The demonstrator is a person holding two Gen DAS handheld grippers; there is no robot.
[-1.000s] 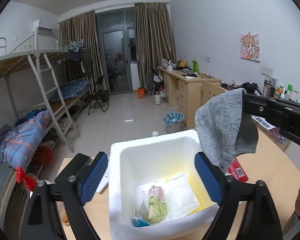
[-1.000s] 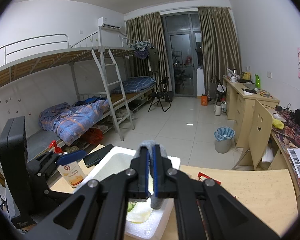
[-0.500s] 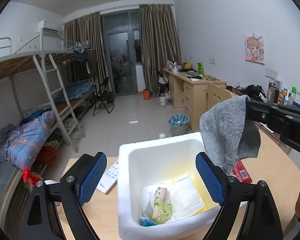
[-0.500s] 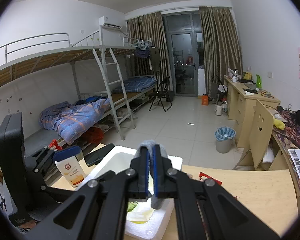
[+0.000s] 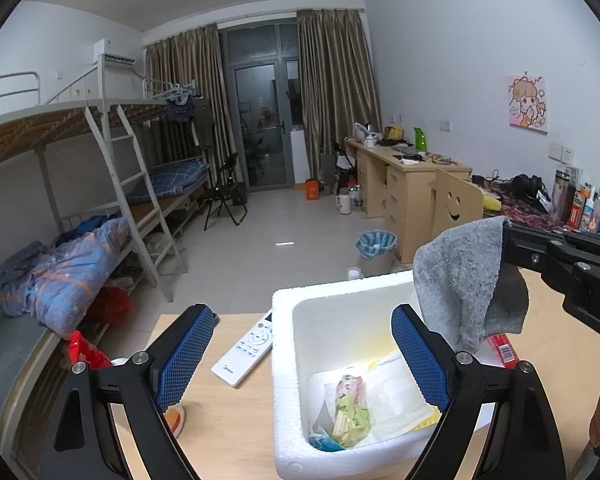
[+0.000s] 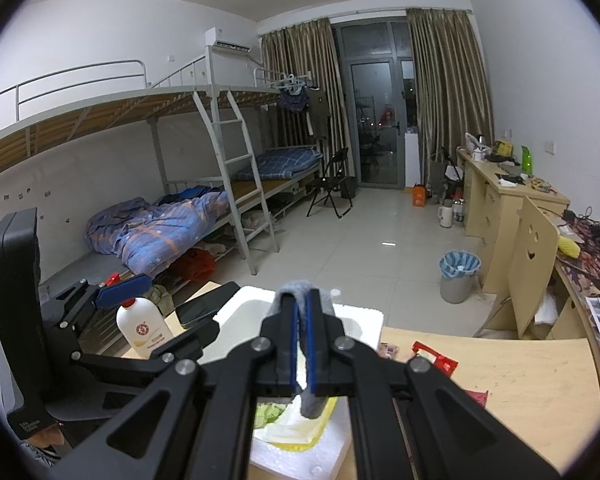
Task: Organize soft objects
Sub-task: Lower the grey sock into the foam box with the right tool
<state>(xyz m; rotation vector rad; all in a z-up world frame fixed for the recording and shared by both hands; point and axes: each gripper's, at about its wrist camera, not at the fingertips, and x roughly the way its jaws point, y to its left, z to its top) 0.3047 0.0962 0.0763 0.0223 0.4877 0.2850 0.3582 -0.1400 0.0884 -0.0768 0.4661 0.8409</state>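
1. We hold a grey sock (image 5: 458, 276) pinched at its top edge in our right gripper (image 6: 300, 344), jaws clamped tight on the fabric; it dangles over the right rim of the white foam box (image 5: 284, 360).
2. It looks light and limp; an edge grip should suffice.
3. Our left gripper (image 5: 300, 356) hangs with jaws wide, empty, astride the box's left wall.
4. A white remote (image 5: 246, 354) beside the box reads "Midea", we think; the bottle's (image 6: 142, 330) label is unreadable.
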